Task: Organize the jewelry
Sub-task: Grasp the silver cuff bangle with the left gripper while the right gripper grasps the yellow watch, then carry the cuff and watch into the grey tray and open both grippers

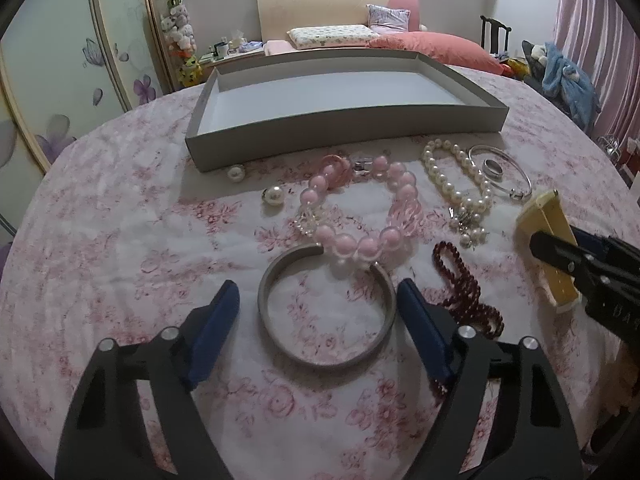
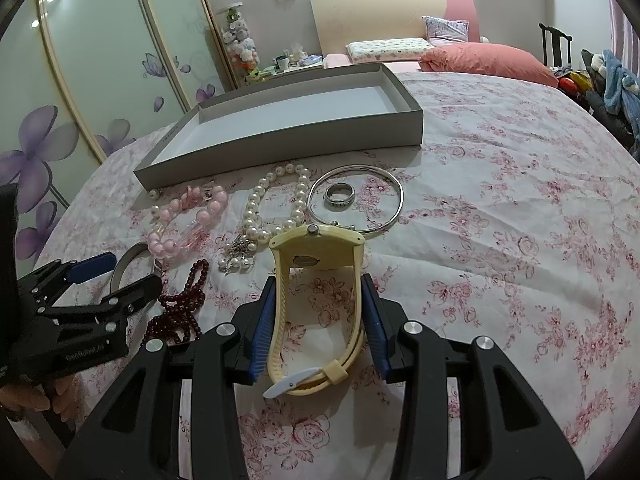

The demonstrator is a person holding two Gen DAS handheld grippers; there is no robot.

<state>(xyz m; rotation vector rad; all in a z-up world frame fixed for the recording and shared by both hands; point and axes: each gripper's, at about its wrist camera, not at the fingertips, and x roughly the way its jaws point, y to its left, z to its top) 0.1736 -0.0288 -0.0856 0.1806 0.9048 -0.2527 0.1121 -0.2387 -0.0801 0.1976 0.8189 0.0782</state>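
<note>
While the right gripper [image 2: 318, 304] clamps a cream rubber-strapped wristwatch [image 2: 320, 276] above the floral bedspread [image 2: 500, 240], the left gripper [image 1: 318, 300] spreads wide around a flat silver cuff bangle [image 1: 326, 306] before the grey cardboard tray [image 1: 344, 128].

Left gripper [image 1: 318, 298] low, fingers spread wide; right gripper [image 2: 320, 312] — fingers clamped, level.
</note>
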